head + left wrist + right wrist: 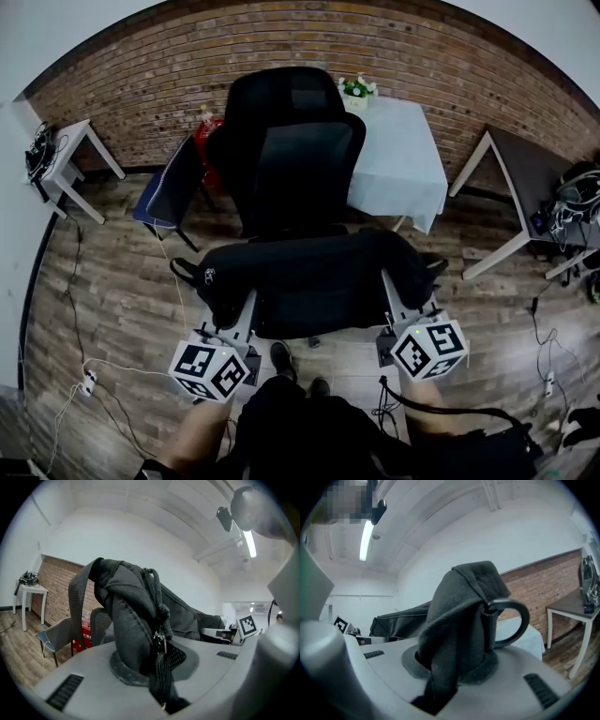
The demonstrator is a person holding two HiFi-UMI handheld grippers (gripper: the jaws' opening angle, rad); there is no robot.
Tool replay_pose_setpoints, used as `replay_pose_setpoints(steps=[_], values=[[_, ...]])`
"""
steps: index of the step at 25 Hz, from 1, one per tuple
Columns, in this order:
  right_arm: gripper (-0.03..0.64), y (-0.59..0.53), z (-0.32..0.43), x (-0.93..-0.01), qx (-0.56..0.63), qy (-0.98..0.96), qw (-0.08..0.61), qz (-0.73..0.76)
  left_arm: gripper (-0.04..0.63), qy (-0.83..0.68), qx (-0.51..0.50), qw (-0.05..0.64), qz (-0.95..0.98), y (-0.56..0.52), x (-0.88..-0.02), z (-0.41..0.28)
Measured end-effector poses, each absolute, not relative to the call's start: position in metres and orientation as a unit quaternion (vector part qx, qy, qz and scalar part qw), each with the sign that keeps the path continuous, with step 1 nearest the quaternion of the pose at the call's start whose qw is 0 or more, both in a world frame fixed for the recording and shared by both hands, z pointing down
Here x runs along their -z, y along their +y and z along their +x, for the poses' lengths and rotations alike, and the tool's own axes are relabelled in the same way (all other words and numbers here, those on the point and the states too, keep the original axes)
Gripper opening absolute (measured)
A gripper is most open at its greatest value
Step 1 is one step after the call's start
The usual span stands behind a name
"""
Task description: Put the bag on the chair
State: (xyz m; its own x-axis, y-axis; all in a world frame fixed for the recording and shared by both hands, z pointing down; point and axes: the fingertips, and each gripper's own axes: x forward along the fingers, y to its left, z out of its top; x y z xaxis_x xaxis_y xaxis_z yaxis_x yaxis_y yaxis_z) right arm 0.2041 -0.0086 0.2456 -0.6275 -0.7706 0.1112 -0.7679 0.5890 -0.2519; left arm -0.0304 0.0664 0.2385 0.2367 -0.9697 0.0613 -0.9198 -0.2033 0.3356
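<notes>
Plank floor (112, 291) by a brick wall, and what's sitting on it

Black office chair (295, 159) stands mid-floor, and just right of it at the far side there's a table with a pale cloth (398, 155) and a little pot of flowers (356, 91) on its far left corner. Left of the office chair is a blue chair (173, 192), with something red (211, 155) half hidden between the two. Far left has a small white table (70, 159) with dark gear (39, 150) piled on it, far right a dark-topped desk (530, 173) with a tangle of cables (577, 202). Loose cords run over the planks to a power strip (90, 382) near left and another one (549, 384) near right
</notes>
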Motion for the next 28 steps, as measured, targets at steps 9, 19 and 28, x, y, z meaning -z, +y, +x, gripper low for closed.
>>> replay_pose_setpoints(steps=[9,19,28], values=[[0.092,-0.056,0.167,-0.257,0.141,0.887,-0.016,-0.439,0.054,-0.601,0.082,0.166,0.778,0.014,-0.256,-0.07],[0.092,-0.106,0.128,-0.29,0.147,0.883,-0.069,-0.44,0.054,-0.592,0.068,0.202,0.777,-0.039,-0.3,-0.107],[0.092,-0.152,0.114,-0.33,0.17,0.879,-0.104,-0.434,0.054,-0.593,0.038,0.227,0.771,-0.079,-0.338,-0.117]])
